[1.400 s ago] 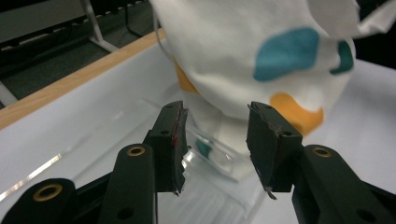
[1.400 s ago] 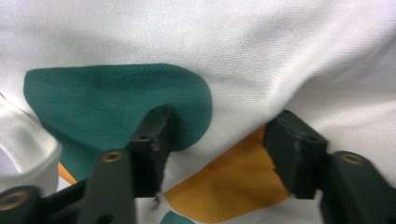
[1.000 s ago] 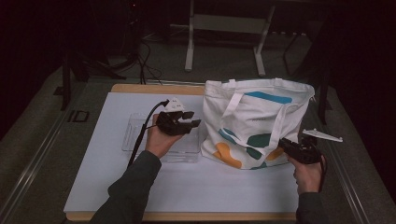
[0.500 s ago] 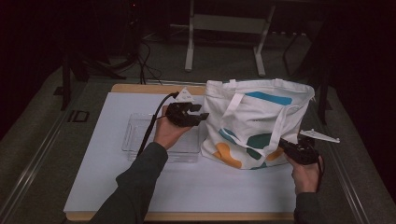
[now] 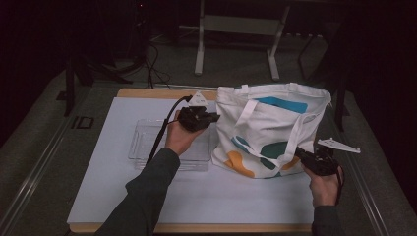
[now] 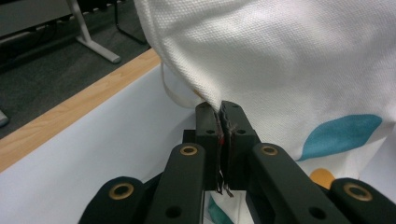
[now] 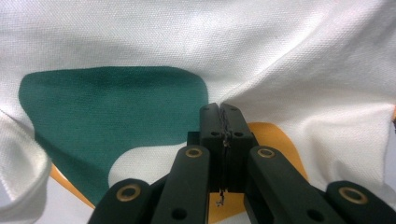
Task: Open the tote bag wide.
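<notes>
the white tote bag (image 5: 273, 130) with teal, green and orange patches stands at the right of the table. the left gripper (image 6: 223, 109), whose jaws have just been closing, pinches the bag's side edge; the right gripper (image 7: 220, 112) is clamped on cloth at the lower corner. thin pinches could slip if the hands pull apart. a clear tray (image 5: 142, 142) lies just beside, on the white mat (image 5: 108, 187); dark floor and a metal stand (image 5: 236, 39) lie beyond.
</notes>
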